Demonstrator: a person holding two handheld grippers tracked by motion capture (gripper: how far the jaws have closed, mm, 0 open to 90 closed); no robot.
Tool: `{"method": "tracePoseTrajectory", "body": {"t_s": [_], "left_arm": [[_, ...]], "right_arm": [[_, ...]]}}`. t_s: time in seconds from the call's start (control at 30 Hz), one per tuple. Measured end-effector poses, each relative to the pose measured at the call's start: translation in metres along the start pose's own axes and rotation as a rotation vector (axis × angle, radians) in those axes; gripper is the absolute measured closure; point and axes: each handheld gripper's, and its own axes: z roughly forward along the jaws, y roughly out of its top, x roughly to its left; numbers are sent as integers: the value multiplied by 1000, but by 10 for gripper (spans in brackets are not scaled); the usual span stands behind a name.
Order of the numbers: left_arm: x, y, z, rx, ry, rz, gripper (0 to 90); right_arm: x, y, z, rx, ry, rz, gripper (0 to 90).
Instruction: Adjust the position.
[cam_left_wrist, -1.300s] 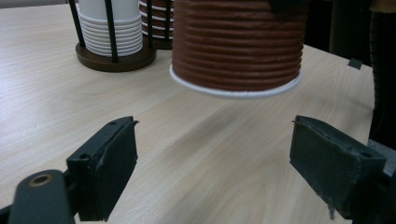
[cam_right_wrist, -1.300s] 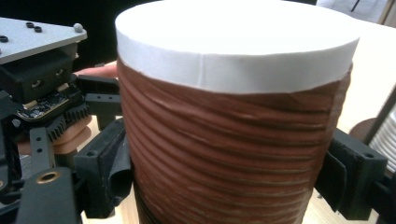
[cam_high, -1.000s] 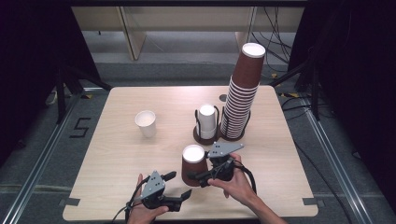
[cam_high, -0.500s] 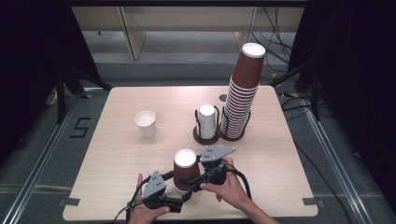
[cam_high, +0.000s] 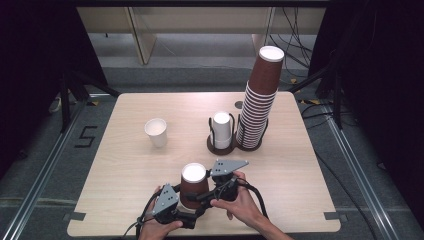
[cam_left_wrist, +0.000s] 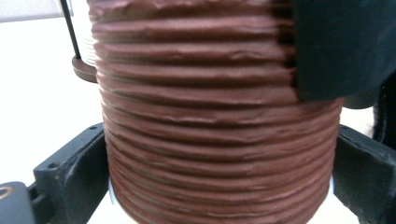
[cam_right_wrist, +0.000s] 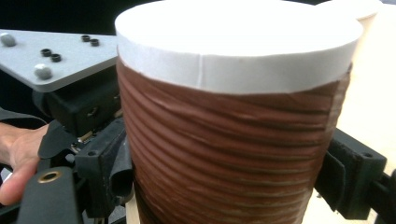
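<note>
A brown ribbed paper cup (cam_high: 194, 184) stands upside down, white base up, near the table's front edge. My right gripper (cam_high: 204, 192) comes at it from the right and is shut on it. In the right gripper view the cup (cam_right_wrist: 233, 140) sits tight between that gripper's two jaws. My left gripper (cam_high: 185, 204) reaches in from the front left. In the left gripper view its jaws lie against both sides of the cup (cam_left_wrist: 215, 116) low down. A black part of the right gripper (cam_left_wrist: 345, 46) covers the cup's upper right.
A white cup (cam_high: 156, 131) stands upright at mid-left. A round black holder (cam_high: 220, 146) carries an upturned white cup (cam_high: 221, 127). Beside it rises a tall leaning stack of brown cups (cam_high: 260, 100). The light wooden table (cam_high: 300, 190) is bare at the front right.
The right gripper carried the brown cup left and toward the front edge. The cup now sits between the left gripper's jaws, which stood open and empty before.
</note>
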Motion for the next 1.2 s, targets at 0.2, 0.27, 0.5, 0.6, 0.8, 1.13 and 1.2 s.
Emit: {"method": "tracePoseTrajectory", "body": {"t_s": [0.2,0.27,0.5,0.6,0.8,1.13,1.2], "left_arm": [[1,1,-1,24,-6,29,85],[2,1,0,17,-19,37,94],[1,1,-1,42,-4,105,110],[-1,2,-1,70,0,146,113],[-5,1,1,135,-14,220,118],[-6,2,-1,207,-9,321,120],[-5,3,-1,220,-13,337,120]], "right_arm": [[-1,0,0,32,16,14,145],[-1,1,-2,43,18,24,139],[0,9,-8,88,-7,-23,138],[1,16,-14,97,6,-27,153],[2,26,-25,151,12,-64,154],[-3,26,-38,244,20,-66,158],[-3,25,-37,259,33,-61,169]]}}
